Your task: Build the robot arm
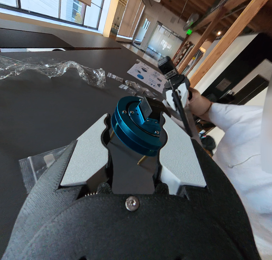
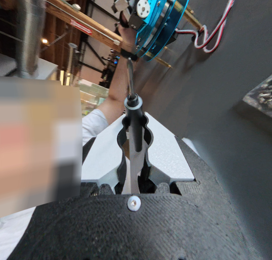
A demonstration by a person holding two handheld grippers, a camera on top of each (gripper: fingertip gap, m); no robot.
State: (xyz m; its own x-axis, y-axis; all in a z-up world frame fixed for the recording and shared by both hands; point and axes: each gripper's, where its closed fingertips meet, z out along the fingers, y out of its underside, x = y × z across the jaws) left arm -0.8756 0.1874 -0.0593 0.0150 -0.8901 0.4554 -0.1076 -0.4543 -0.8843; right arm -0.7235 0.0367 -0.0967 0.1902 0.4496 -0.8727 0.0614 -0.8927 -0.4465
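Left gripper: jaws spread wide around the blue round base, one white finger on each side of the discs; whether the pads actually touch the rims can't be told. The base is two stacked blue metal discs on brass standoff legs, tilted, legs toward the dark desk. On top of the discs sits a blue bracket with a black servo block.

Right gripper: jaws pressed together on a screwdriver, pinching its black handle lengthwise between the wavy pads. The metal shaft points forward, with its tip just short of the edge of the blue base; contact can't be confirmed. In the right wrist view a white round horn shows on the bracket, and a red-white-black servo cable loops from the base onto the desk.

In the left wrist view the right gripper shows beyond the base, held by a hand with a white sleeve, the screwdriver angled down beside the base.

Around on the desk: crumpled clear plastic wrap far left, small clear parts bags behind the base, a printed instruction sheet farther back, and a flat clear bag near the left gripper's body. A clear bag of screws sits at the right edge of the right wrist view.
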